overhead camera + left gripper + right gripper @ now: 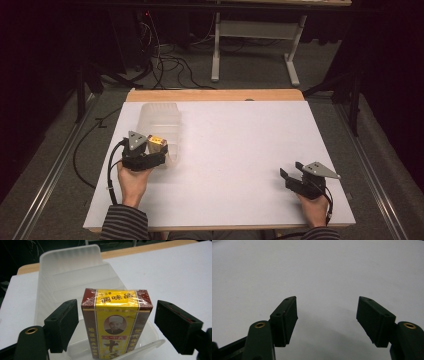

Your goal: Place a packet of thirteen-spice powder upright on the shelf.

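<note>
Here the left gripper (pixel 116 327) stood released: both pads (pixel 63 325) were clear of the box (pixel 116 325), a visible gap on each side, with the box between the jaws. The box, yellow with dark red edges and printed characters, stood upright inside the near end of the bin (pixel 67 272), a translucent plastic tub at upper left of the left gripper view. In the high view the box (pixel 156 142) sat just above the left gripper (pixel 150 152), left of centre, at the lower end of the bin (pixel 160 117).

Judgement: the step in hand was letting the box go into the bin. To do it well, the jaws should be drawn straight back along their own line, without swinging sideways, since either pad could clip the box and tip it. The bin looked light; a knock on its near rim might slide it on the table (pixel 240 150).

Pose: the left hand (pixel 132 182) came in from lower left, sleeve striped, gripper pointing up the frame toward the bin. The right gripper (pixel 294 181) rested at lower right on bare table, well apart from the bin, jaws wide apart and holding nothing; the right gripper view showed its pads (pixel 287 320) over white surface.
</note>
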Tool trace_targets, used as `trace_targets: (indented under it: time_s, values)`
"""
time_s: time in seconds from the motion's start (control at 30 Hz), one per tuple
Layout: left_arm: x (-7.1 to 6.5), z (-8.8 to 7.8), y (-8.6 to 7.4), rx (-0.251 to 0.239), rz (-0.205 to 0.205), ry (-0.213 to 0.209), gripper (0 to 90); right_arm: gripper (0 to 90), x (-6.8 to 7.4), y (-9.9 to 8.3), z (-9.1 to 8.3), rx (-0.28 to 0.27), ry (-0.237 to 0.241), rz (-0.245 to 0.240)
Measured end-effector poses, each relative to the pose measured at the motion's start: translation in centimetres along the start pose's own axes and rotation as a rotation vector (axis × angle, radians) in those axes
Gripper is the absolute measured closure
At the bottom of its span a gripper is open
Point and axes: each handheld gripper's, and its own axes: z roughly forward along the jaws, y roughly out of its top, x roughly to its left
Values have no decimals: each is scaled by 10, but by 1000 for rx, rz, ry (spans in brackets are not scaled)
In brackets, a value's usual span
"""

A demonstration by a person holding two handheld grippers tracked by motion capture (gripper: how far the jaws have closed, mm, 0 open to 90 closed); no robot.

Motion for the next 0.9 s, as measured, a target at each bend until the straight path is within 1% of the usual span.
trace_targets:
  time_s: [0.1, 0.2, 0.33, 0.4, 0.47, 0.57, 0.67, 0.7, 0.73, 0.77, 0.9]
  values:
    - [0, -4, 0, -10, -3, 0, 196, 336, 0, 0, -1, -5, -5, -2]
    - [0, -8, 1, -16, 3, 0, 196, 336, 0, 0, -1, -6, -6, 0]
    - [-3, -13, 4, -36, 8, -1, 188, 335, 0, 0, -1, -9, -5, 2]
    - [-6, -15, 5, -46, 16, -5, 189, 335, 0, 0, -1, -11, -4, -1]
    - [-8, -16, 4, -49, 31, 2, 194, 336, 0, -1, -1, -11, -6, 1]
    - [-9, -18, 4, -62, 26, 1, 196, 337, 0, 0, -1, -6, -5, 0]
    - [-9, -21, 6, -75, 25, 12, 196, 336, 0, 0, -1, -8, -6, 1]
    - [-11, -22, 6, -78, 31, 20, 193, 336, 0, 0, -1, -8, -7, 2]
    - [-13, -24, 7, -81, 49, 36, 192, 337, 0, 0, -1, -8, -7, 2]
    - [-15, -25, 7, -84, 59, 41, 192, 337, 0, 0, -1, -5, -7, -1]
    - [-21, -29, 11, -99, 74, 17, 192, 339, 0, 0, -1, -4, -7, 3]
